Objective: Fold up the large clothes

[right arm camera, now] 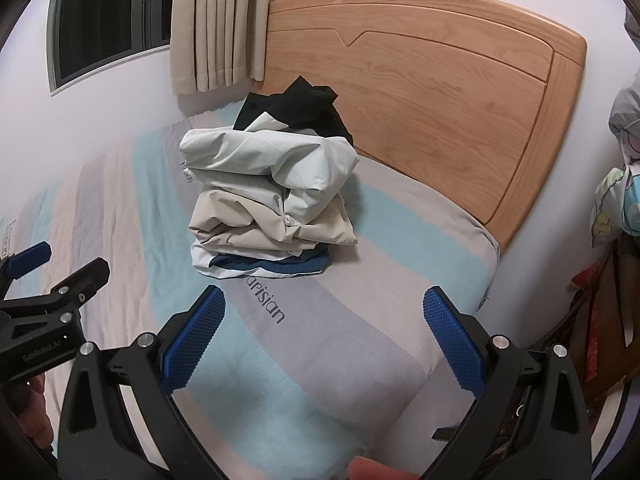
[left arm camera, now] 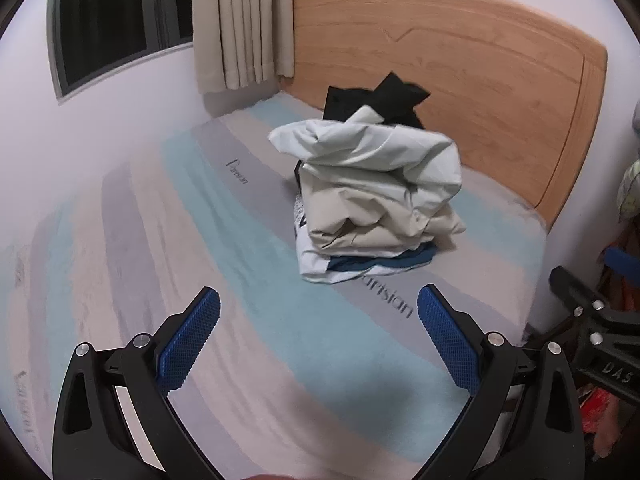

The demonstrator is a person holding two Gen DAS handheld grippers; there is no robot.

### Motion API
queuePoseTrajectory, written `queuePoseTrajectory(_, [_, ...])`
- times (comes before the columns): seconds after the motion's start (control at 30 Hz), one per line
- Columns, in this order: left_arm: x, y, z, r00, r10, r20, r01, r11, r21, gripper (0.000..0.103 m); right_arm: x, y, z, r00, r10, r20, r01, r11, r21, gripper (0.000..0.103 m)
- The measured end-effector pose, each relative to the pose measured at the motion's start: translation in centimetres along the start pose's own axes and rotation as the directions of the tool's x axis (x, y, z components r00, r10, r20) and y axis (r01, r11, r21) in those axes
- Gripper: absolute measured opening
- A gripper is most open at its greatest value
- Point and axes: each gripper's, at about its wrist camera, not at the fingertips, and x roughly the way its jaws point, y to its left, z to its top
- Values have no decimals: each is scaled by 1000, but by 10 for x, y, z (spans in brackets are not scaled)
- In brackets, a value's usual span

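Above the bed point(left arm camera: 168, 248), left tool point(left arm camera: 319, 320) and right tool point(right arm camera: 324, 320) hover wide open, empty; clothes pile point(right arm camera: 272, 200) ahead.

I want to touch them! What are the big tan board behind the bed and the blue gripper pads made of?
The tan arched headboard looks like smooth wood: grain lines show. The blue finger pads look like rubber or plastic, with a bumpy grid; I can't tell which.

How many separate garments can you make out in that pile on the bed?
About 5, possibly more hidden: black garment at the back on top, pale mint one across the top, beige one beneath, dark blue one and white one at the bottom.
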Motion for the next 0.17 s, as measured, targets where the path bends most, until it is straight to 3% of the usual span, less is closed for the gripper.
queuePoseTrajectory(0.17, [1, 3, 0, 1000, 8, 0, -8, 1000, -6, 97, 3, 1, 3, 1000, 4, -1, -4, 1000, 4, 96])
